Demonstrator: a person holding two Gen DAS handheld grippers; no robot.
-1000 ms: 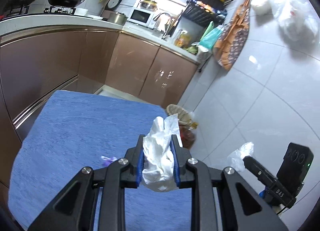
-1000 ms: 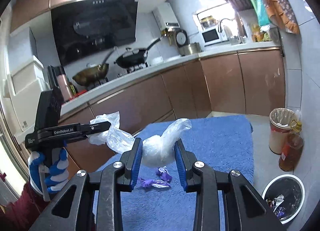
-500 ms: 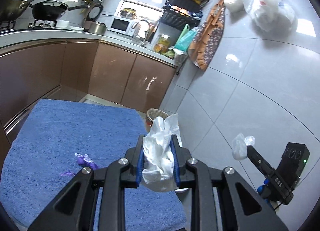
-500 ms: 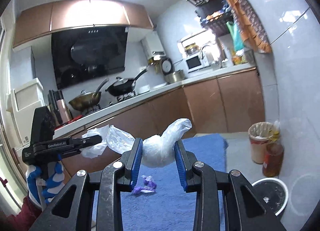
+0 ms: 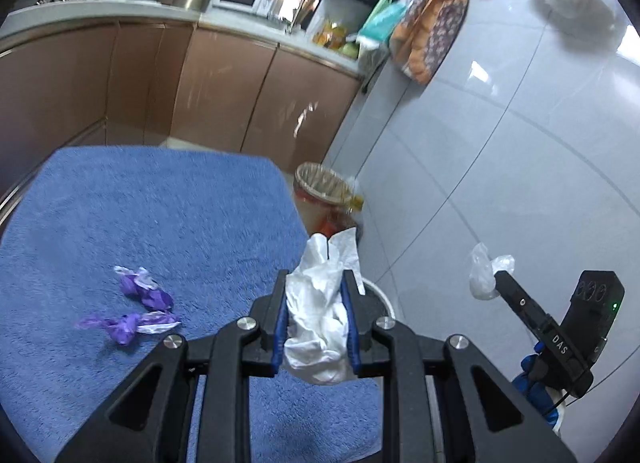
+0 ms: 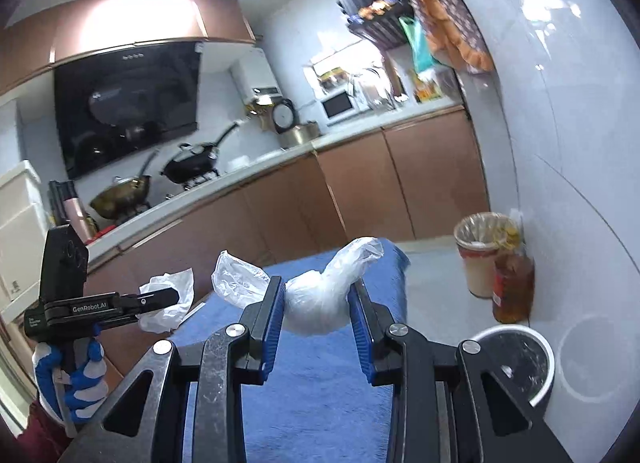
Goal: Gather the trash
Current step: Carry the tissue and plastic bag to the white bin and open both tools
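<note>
My left gripper (image 5: 318, 291) is shut on a crumpled white tissue (image 5: 320, 327), held above the right edge of the blue mat (image 5: 160, 215). My right gripper (image 6: 318, 295) is shut on a clear plastic bag wad (image 6: 320, 299), held above the mat (image 6: 320, 383) and left of a white-rimmed black bin (image 6: 516, 359) on the floor. Part of that bin's rim (image 5: 378, 291) shows behind the left fingers. Purple wrappers (image 5: 136, 311) lie on the mat. The right gripper shows in the left wrist view (image 5: 496, 275), the left gripper in the right wrist view (image 6: 168, 295).
A lined waste basket (image 6: 480, 259) and a brown bottle (image 6: 512, 287) stand by the white tiled wall (image 5: 500, 143). Brown cabinets (image 5: 200, 91) with a counter, pans and a microwave run behind the mat.
Both grippers have swung right toward the wall and bin, keeping their loads. The purple wrappers have come into fuller view on the mat.
</note>
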